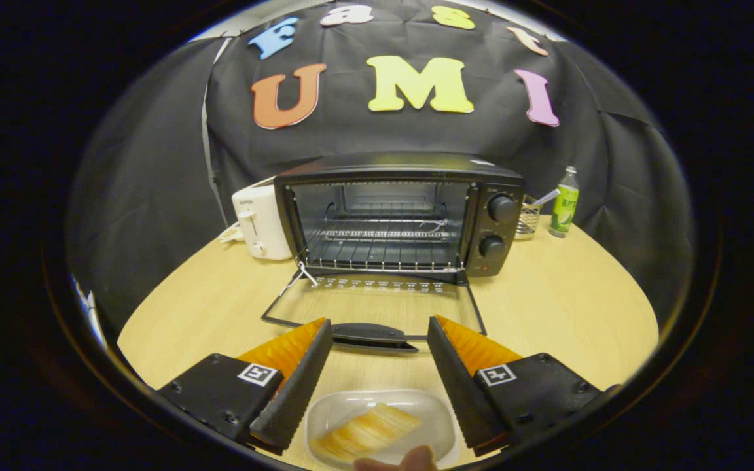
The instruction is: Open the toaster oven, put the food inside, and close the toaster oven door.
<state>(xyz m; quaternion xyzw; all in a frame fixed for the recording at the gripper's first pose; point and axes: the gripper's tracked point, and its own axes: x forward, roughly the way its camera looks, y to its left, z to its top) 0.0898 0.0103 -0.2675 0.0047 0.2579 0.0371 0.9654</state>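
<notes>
my claw (379, 340) is spread wide, pinching nothing. the food (367, 432) lies in a clear tray (439, 418) between the fingers, low and near. i should straddle the tray's sides squarely and squeeze gently before lifting. beyond, the toaster oven (403, 216) stands open, door (377, 314) flat on the pale wooden desk (560, 307). a white toaster (259, 222) and bottle (564, 203) flank it.

A pale wooden worktop (560, 294) is carrying a toaster oven (403, 216) beyond the gripper (380, 333), flanked by a white toaster (259, 222), a wire basket (529, 216) and a green bottle (565, 203). A clear tray (324, 412) of food (367, 432) is lying between its spread fingers.
</notes>
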